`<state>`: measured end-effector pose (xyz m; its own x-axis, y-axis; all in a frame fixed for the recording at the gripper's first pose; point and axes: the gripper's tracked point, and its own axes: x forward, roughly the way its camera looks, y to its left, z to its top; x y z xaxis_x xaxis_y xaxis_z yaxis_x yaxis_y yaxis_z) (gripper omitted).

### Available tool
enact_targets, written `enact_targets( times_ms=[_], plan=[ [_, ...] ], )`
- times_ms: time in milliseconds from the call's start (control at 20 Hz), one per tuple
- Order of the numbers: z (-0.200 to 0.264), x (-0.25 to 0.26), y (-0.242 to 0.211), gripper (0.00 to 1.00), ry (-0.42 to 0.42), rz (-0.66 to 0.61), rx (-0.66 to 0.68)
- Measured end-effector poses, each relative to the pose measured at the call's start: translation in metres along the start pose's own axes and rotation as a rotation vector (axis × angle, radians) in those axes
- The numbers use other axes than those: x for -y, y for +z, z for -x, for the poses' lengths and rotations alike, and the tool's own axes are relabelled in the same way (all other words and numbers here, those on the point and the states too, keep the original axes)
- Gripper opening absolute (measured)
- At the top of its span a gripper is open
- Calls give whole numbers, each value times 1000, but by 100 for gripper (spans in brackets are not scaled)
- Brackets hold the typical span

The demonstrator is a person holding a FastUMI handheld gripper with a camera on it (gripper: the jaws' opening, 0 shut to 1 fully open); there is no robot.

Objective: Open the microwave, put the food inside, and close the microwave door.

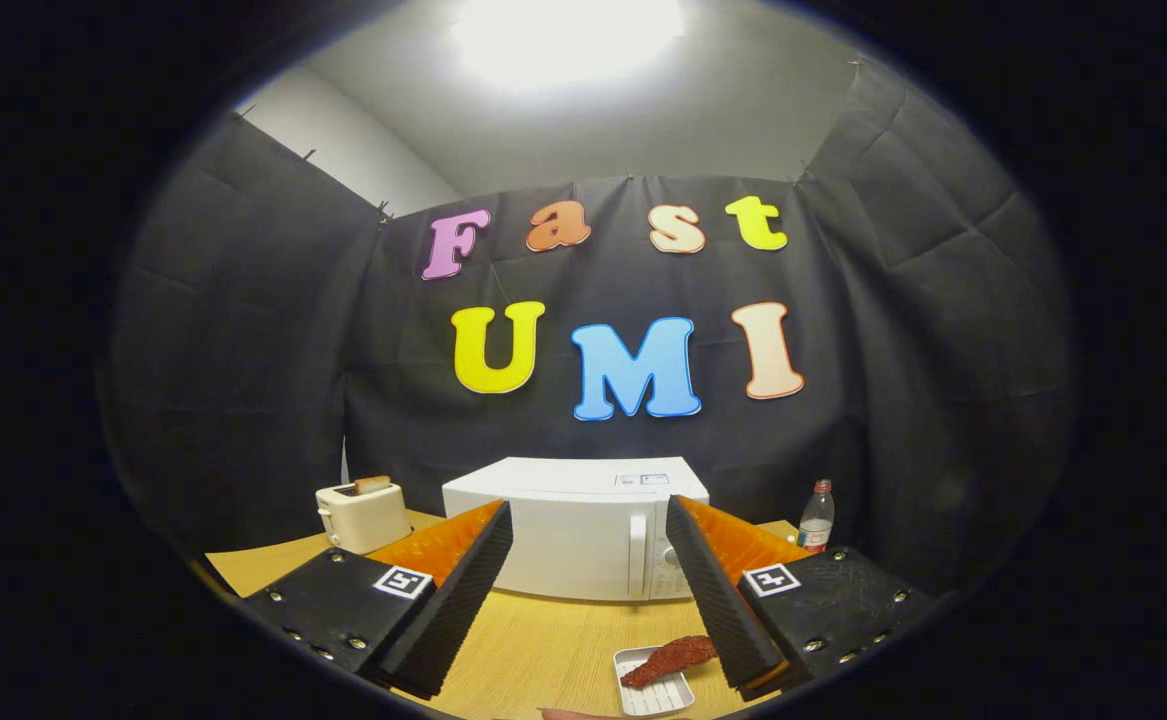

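Observation:
A white microwave stands on the wooden table beyond my fingers, its door shut, the vertical handle near its right side. My gripper is open, with nothing between its fingers. A small white tray lies on the table close below, just inside the right finger, and holds a reddish-brown piece of food. The food's far end touches or passes behind the right finger.
A cream toaster with a slice of bread in it stands left of the microwave. A plastic bottle stands to its right. The wooden table stretches between the microwave and the tray.

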<state>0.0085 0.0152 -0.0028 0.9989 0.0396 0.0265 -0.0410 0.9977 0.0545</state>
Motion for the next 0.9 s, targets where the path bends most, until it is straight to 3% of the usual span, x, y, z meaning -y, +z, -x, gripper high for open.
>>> enact_targets(
  times_ms=[400, 750, 900],
  plan=[
    [-30, 2, -8, 97, 7, 21, 34],
    [-90, 9, -63, 97, 28, -21, -65],
    [-114, 24, -82, 98, -13, 19, -91]
  ],
)
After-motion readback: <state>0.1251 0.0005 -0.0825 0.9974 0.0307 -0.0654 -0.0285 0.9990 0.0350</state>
